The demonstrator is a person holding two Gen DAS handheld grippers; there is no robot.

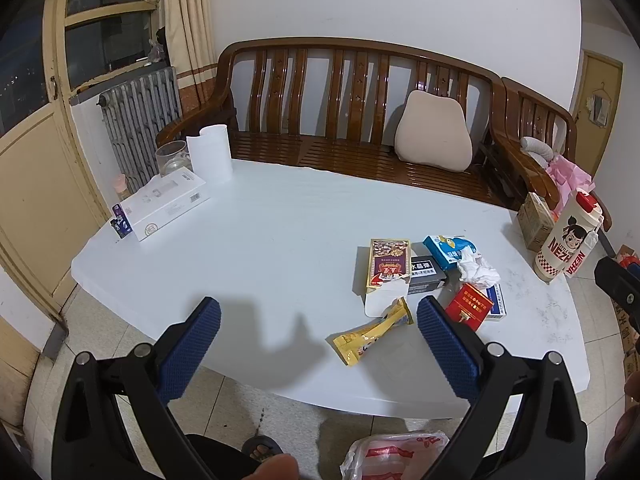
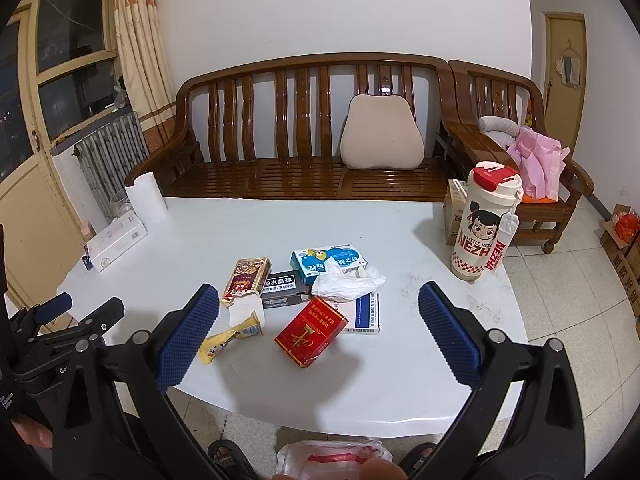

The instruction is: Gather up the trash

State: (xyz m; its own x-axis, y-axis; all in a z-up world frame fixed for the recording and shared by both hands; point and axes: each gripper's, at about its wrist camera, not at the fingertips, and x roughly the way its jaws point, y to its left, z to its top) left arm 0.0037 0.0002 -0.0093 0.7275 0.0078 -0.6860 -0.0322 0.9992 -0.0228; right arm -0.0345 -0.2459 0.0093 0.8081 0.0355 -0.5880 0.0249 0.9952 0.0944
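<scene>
Left gripper [image 1: 319, 320]: jaws spread wide, nothing between the blue pads [image 1: 192, 354], held level and raised. Right gripper [image 2: 319, 318]: jaws likewise wide apart, empty, held level. The two grippers sit side by side, apart, both pointing forward.

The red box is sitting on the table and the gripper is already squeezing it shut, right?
Not quite. The red box does sit on the table, but the right gripper is wide open, not squeezing it. The right wrist view shows this.
</scene>
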